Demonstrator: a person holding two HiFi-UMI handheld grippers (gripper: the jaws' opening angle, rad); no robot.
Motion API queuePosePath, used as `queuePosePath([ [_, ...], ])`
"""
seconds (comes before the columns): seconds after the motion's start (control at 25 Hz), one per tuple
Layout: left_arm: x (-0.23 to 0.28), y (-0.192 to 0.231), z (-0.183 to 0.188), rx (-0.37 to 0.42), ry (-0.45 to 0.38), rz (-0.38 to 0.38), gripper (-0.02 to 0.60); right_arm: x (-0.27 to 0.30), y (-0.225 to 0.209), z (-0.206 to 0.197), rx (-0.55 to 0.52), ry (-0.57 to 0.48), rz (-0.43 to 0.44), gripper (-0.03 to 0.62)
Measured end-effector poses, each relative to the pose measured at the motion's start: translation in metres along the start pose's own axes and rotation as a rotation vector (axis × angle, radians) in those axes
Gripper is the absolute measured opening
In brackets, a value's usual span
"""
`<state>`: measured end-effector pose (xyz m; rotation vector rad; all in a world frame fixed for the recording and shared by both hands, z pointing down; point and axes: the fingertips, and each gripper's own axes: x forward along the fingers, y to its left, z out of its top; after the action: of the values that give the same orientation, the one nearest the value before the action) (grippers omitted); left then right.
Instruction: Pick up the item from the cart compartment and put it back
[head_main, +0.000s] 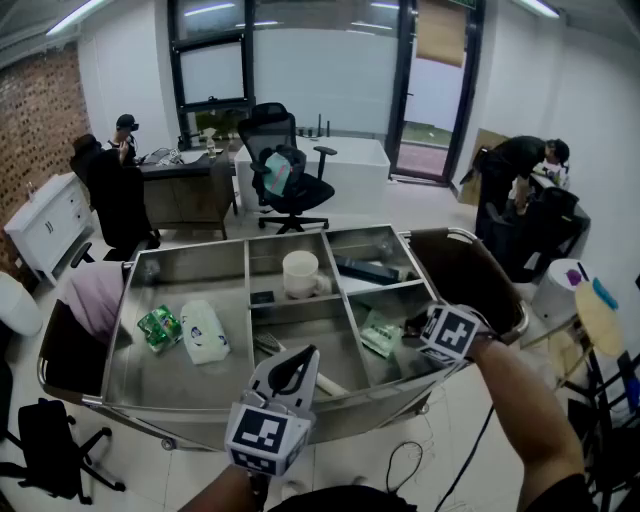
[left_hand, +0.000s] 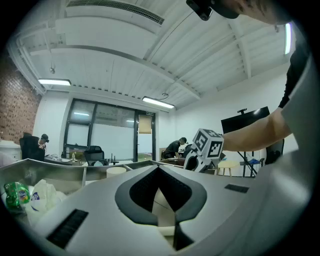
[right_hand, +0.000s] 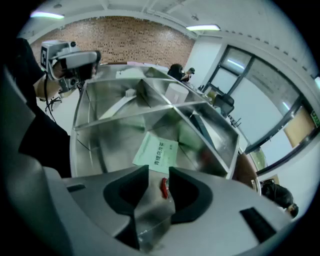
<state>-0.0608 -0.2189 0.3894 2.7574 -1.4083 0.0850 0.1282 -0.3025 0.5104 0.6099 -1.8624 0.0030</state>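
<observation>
A steel cart (head_main: 180, 408) with several compartments stands in front of me. A pale green flat packet (head_main: 380, 335) (right_hand: 156, 152) lies in the front right compartment. My right gripper (head_main: 412, 328) (right_hand: 159, 172) points steeply down just right of it, jaws open with a clear gap. Crinkled clear plastic with a small red bit (right_hand: 163, 187) shows in that gap; whether it touches the pads is unclear. My left gripper (head_main: 312, 352) (left_hand: 160, 170) is held level over the cart's front wall, its fingertips together and nothing held. A white toothbrush (right_hand: 120, 102) lies in the middle front compartment.
A white cup (head_main: 300, 273), a dark flat item (head_main: 368, 270), a green snack bag (head_main: 158, 327) and a white tissue pack (head_main: 205, 332) lie in other compartments. A brown chair (head_main: 465, 270) stands against the cart's right end. Office chairs, desks and seated people are behind.
</observation>
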Motion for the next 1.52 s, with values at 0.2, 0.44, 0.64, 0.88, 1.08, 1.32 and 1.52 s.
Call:
queuePosePath([
  [0.2, 0.004, 0.003, 0.001, 0.0, 0.004, -0.004, 0.0, 0.026, -0.003, -0.016, -0.016, 0.104, 0.034, 0.152],
  [0.44, 0.011, 0.003, -0.003, -0.013, 0.018, -0.017, 0.0, 0.036, -0.007, -0.025, -0.029, 0.189, 0.04, 0.152],
  [0.64, 0.017, 0.003, -0.003, -0.003, 0.015, -0.022, 0.0, 0.051, -0.002, -0.039, -0.189, 0.341, 0.036, 0.152],
  [0.88, 0.017, 0.003, -0.005, -0.011, 0.016, -0.023, 0.0, 0.053, -0.008, -0.044, -0.27, 0.408, 0.038, 0.15],
  [1.08, 0.016, 0.005, -0.005, -0.015, 0.02, -0.011, 0.0, 0.056, -0.008, -0.046, -0.311, 0.425, 0.025, 0.079],
  [1.32, 0.013, 0.007, -0.004, -0.013, 0.015, 0.002, 0.0, 0.048, -0.02, -0.033, -0.23, 0.332, -0.021, 0.064],
  [1.52, 0.012, 0.008, -0.004, -0.023, 0.018, 0.011, 0.0, 0.026, -0.029, -0.02, -0.071, 0.203, -0.044, 0.064],
])
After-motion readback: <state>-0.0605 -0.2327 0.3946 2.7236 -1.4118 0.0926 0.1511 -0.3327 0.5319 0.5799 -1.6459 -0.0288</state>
